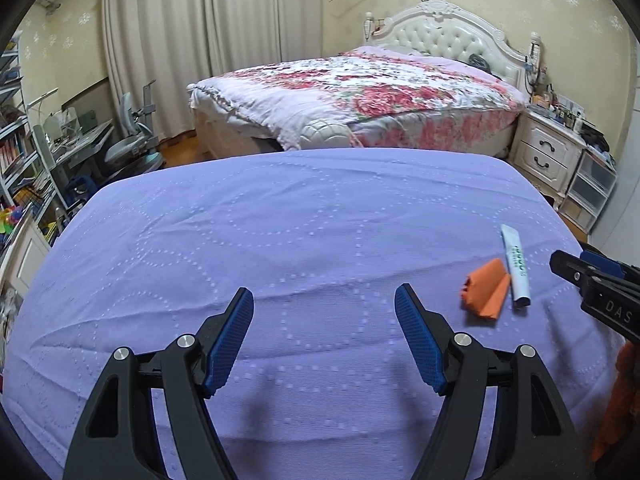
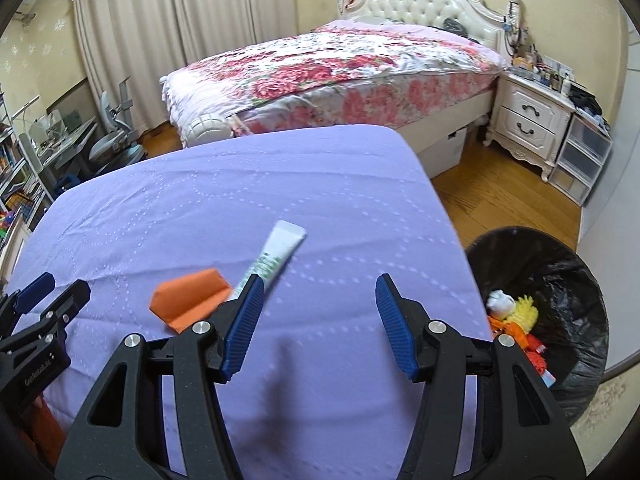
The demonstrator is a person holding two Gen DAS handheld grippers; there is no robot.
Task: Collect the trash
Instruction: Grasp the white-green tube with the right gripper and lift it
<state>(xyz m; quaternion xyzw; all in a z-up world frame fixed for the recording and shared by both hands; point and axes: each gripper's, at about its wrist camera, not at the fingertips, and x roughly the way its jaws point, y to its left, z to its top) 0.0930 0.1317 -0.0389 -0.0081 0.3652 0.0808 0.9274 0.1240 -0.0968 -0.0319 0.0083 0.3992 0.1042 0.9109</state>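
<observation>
Orange folded paper (image 2: 188,300) and a white, green-printed tube (image 2: 276,254) are seen touching on the lilac tabletop (image 2: 240,200), left of the bin (image 2: 560,280); both grippers' jaws are held apart, empty.

A matt lilac cloth (image 1: 280,220) with stitched dotted rings is covering the tabletop, creasing softly. The orange piece (image 2: 192,300) is looking like folded matt paper; the white tube (image 2: 276,254) is showing smooth, faintly glossy plastic. The left tongs (image 1: 324,336) and right tongs (image 2: 320,320) are wearing ribbed blue rubbery pads on matt black plastic, with shiny metal pins. A glossy black plastic liner is wrinkling inside the bin (image 2: 568,276).
</observation>
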